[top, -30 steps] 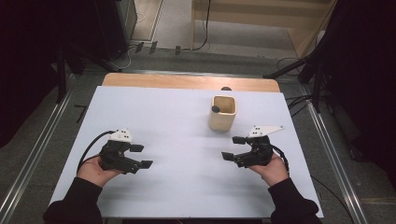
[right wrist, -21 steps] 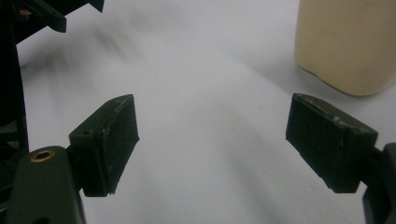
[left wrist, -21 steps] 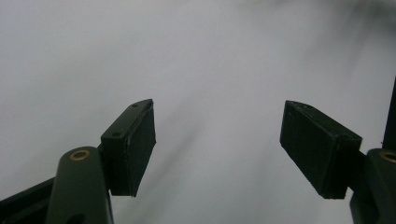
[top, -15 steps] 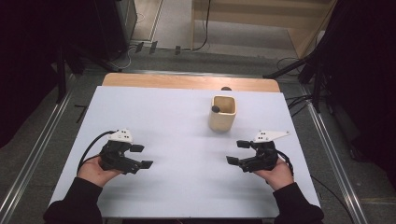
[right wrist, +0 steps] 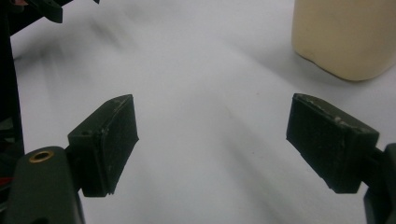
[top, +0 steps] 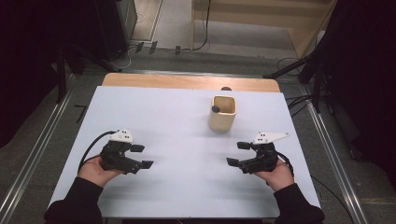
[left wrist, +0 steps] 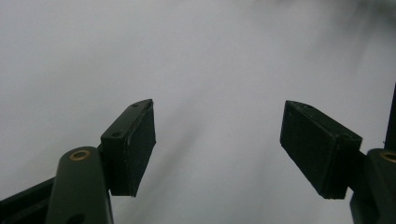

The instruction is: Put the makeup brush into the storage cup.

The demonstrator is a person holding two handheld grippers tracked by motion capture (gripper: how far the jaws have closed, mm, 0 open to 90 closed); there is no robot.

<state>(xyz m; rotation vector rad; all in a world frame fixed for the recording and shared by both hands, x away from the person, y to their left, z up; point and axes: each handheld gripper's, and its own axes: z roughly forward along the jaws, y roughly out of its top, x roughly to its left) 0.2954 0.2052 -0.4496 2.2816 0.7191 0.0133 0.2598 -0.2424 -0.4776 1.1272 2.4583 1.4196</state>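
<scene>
A beige square cup (top: 222, 113) stands upright on the white table top (top: 173, 112), right of the middle, with a small dark knob (top: 215, 108) at its rim. My left gripper (top: 142, 157) lies in a hand at the near left, its jaws wide apart over bare white surface (left wrist: 219, 70), nothing between them. At the near right my right gripper (top: 237, 154) is open too, with nothing between its fingers; it points toward the middle. In the right gripper view the cup (right wrist: 345, 32) stands beyond the right jaw, apart from it, and the gripper (right wrist: 212, 135) holds nothing.
A wooden strip (top: 187, 82) runs along the table's far edge, with a small dark object (top: 226, 88) on it behind the cup. Metal rails (top: 37, 149) flank both sides of the table. Cables lie on the floor beyond. The left gripper (right wrist: 46, 9) shows at the upper left of the right gripper view.
The right gripper has drifted a little toward the near right side of the table, away from the cup. The left gripper has stayed where it was.
</scene>
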